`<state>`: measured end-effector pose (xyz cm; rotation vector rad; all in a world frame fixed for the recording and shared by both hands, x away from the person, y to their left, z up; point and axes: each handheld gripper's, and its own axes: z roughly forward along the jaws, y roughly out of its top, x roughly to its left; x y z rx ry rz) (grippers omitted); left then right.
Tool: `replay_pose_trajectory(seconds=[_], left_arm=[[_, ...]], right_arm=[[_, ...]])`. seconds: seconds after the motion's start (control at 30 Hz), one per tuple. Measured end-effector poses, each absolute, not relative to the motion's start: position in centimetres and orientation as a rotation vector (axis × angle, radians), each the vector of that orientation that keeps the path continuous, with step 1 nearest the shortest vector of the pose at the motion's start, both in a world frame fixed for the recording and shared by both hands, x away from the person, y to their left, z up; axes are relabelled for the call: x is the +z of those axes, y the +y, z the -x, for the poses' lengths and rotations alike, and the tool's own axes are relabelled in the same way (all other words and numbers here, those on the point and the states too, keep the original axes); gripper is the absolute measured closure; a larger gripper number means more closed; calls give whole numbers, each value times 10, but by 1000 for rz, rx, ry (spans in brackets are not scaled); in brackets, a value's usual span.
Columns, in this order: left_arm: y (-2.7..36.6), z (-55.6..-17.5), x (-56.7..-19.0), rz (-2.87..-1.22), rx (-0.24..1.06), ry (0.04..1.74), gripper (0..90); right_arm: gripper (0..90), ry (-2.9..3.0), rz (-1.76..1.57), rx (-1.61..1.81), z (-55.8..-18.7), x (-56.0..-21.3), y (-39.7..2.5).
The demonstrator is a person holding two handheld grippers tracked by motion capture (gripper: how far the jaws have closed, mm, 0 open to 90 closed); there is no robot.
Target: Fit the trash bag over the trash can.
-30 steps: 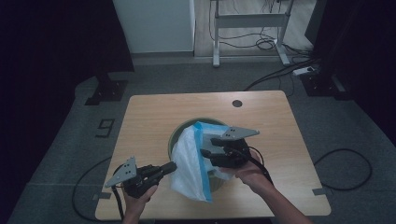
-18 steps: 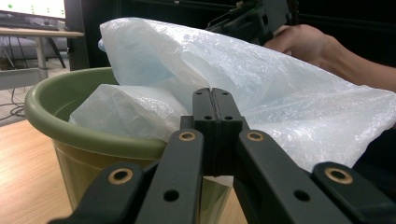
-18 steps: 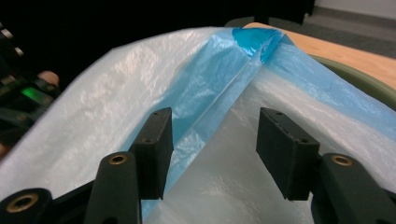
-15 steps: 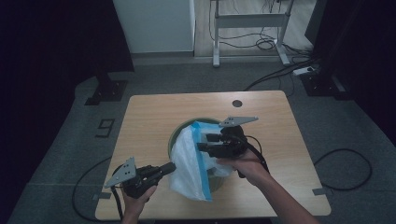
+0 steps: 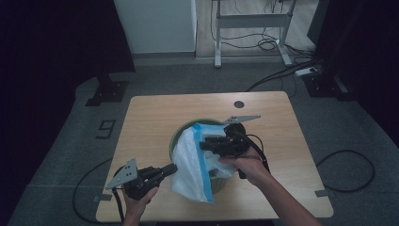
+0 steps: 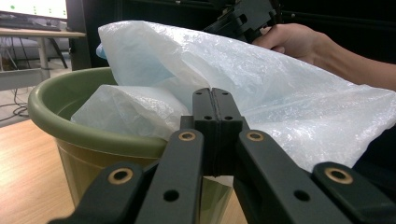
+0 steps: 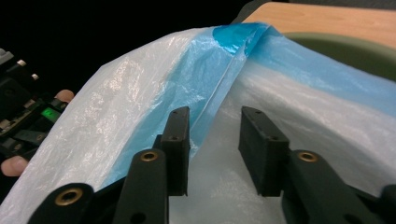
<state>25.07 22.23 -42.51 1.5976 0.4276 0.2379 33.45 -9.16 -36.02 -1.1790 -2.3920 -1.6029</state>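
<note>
Since half a second ago your right gripper (image 5: 207, 145) has slid a little further left over the bin, toward the blue band of the bag, while your left gripper (image 5: 170, 168) has held its place at the near-left of the table (image 5: 155, 113).

The thing in hand is a thin white plastic bin bag (image 5: 190, 165) with a blue drawstring hem (image 5: 203, 160). It sits partly inside the green plastic bin (image 5: 181, 133) at the middle of the table, and its mouth is pulled up and spills over the near rim toward you.

In the left gripper view your left jaws are pressed together, right at the film where it hangs over the rim. Whether any film lies between them I cannot tell, since the pads hide that spot. In the right gripper view your right jaws stand apart, with the blue hem (image 7: 205, 88) running just past the left pad and loose white film lying between them.

My worry is the right side. If you close where you are, you may catch only slack film and miss the hem, so the mouth would not open over the rim. If the left does hold film, it could slip or stretch when you pull across. The light bin could also tip or slide toward you.
</note>
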Motion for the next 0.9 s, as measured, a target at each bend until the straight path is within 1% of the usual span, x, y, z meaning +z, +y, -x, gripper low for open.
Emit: replay_pose_trajectory(seconds=[0.1, 0.4, 0.7, 0.9], left_arm=[[222, -251, -425, -1599, 240, 428, 899], [222, -251, -426, -1602, 244, 432, 899], [221, -252, -426, -1604, 245, 434, 899], [221, -252, -427, -1603, 244, 436, 899]], right_arm=[[671, -2368, 1170, -1593, -335, -362, -92], [680, -2320, 1131, -1554, -334, -364, -88], [719, -2251, 1105, -1534, -333, -366, -86], [785, -2211, 1089, -1556, -334, -367, -86]])
